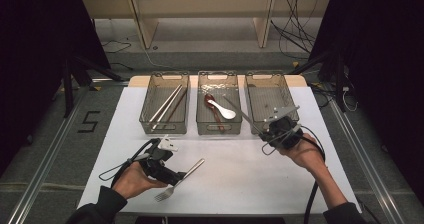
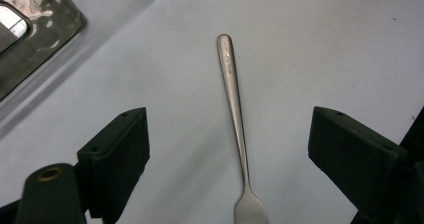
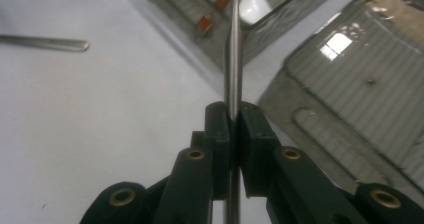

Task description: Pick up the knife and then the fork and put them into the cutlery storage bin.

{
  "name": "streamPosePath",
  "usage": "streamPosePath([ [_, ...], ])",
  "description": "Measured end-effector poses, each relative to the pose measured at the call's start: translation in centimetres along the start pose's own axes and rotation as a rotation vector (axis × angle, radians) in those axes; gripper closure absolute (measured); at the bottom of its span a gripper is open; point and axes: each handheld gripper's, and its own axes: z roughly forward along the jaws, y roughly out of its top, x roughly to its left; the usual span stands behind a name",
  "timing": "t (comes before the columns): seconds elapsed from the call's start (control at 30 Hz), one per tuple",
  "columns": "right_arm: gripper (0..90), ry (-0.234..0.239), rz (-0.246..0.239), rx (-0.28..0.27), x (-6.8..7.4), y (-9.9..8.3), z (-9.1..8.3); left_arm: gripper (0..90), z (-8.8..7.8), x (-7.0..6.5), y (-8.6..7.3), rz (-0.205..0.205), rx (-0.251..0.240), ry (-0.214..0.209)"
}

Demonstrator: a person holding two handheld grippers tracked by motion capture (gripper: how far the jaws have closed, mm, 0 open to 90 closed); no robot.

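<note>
A metal fork (image 1: 184, 177) lies on the white mat, tines toward the near edge. My left gripper (image 1: 174, 177) is low over it and open, its jaws standing wide on either side of the handle without touching it; in the left gripper view the fork (image 2: 234, 104) runs up the gap of the left gripper (image 2: 230, 121). My right gripper (image 1: 267, 133) is shut on a thin metal utensil (image 1: 242, 115), which sticks out up and left over the middle bin's near right corner. In the right gripper view the utensil (image 3: 233, 44) is seen edge-on, pinched in the right gripper (image 3: 234, 111).
Three clear bins stand in a row at the mat's far side. The left bin (image 1: 145, 120) holds chopsticks (image 1: 167, 104). The middle bin (image 1: 218, 132) holds a white spoon (image 1: 223, 112) and a red-brown one. The right bin (image 1: 288, 91) looks bare. Cables trail from both grippers.
</note>
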Motion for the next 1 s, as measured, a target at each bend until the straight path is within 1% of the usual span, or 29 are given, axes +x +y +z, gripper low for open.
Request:
streamPosePath([
  [0.13,84.5,-0.02,0.045,-0.014,-1.7,1.0,-0.2,16.1,0.0,0.0,-0.2,-0.004,-0.006,0.009],
  [0.2,84.5,-0.034,0.059,-0.018,-2.5,1.4,-0.1,16.0,0.0,0.1,-0.3,-0.004,-0.007,0.014],
  [0.3,84.5,-0.044,0.098,-0.025,-3.7,1.8,0.0,15.8,0.0,0.1,-0.5,-0.011,-0.009,0.017],
  [0.47,84.5,-0.069,0.146,-0.018,-5.4,2.6,0.4,15.6,0.0,0.3,-0.8,-0.018,-0.014,0.02],
  [0.57,84.5,-0.081,0.167,-0.014,-6.4,3.2,0.8,15.6,0.1,0.2,-0.9,-0.018,-0.01,0.023],
  [0.63,84.4,-0.091,0.184,-0.011,-7.1,3.5,1.2,15.5,0.2,0.1,-0.9,-0.01,-0.004,0.024],
  [0.83,84.4,-0.108,0.246,-0.013,-8.5,4.1,1.9,15.4,0.2,0.1,-1.0,-0.002,0.0,0.027],
  [1.0,84.4,-0.122,0.276,0.003,-9.3,4.2,2.6,15.4,0.3,0.0,-0.9,0.007,0.004,0.028],
])
